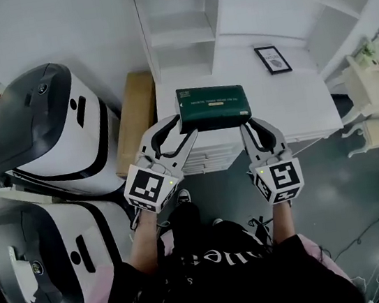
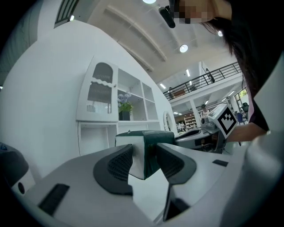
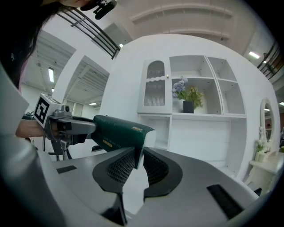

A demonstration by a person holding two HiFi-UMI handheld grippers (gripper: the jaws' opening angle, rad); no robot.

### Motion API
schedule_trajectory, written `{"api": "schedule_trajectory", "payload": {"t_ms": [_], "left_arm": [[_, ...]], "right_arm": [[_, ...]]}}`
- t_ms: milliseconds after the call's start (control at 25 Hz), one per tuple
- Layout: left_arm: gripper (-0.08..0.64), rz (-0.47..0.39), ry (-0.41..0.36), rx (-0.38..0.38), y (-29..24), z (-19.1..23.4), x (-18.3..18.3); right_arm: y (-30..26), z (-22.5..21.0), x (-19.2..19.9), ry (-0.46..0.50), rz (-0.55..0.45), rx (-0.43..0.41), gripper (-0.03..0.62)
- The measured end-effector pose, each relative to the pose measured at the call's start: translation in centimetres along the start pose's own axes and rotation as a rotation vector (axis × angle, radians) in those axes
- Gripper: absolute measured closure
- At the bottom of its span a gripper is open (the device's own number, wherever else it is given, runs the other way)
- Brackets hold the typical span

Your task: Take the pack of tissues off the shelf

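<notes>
Green pack of tissues (image 1: 213, 107) clamped endwise: left gripper (image 1: 177, 132) at its 9 o'clock, right gripper (image 1: 256, 127) at 3 (probably keeps it level).

White shelf unit (image 1: 179, 36), white desk (image 1: 295, 100), grey floor (image 1: 336, 189).

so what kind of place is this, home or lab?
Probably a showroom or test hall, not a home: railed mezzanine under a high ceiling, bulky white-and-grey machines on the floor, white shelf unit staged with flowers.
</notes>
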State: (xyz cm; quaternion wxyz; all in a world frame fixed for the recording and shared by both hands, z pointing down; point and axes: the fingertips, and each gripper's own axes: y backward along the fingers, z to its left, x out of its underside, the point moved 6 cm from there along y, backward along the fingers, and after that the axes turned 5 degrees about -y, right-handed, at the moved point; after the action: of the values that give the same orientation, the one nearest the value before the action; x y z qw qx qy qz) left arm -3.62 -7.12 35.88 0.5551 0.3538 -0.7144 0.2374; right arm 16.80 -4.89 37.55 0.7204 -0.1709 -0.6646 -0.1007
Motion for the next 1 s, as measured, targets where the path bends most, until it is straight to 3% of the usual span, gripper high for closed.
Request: {"api": "schedule_trajectory", "payload": {"t_ms": [440, 1000], "left_arm": [[0.383, 0.005, -0.027, -0.063, 4.7, -8.9, -2.9], [0.383, -0.012, -0.039, -0.096, 7.7, -12.4, -4.2]], "right_arm": [[9.1, 1.1, 1.3, -0.008, -0.038, -0.057, 0.506], [13.0, 2.7, 1.3, 0.004, -0.070, -0.076, 0.508]]}}
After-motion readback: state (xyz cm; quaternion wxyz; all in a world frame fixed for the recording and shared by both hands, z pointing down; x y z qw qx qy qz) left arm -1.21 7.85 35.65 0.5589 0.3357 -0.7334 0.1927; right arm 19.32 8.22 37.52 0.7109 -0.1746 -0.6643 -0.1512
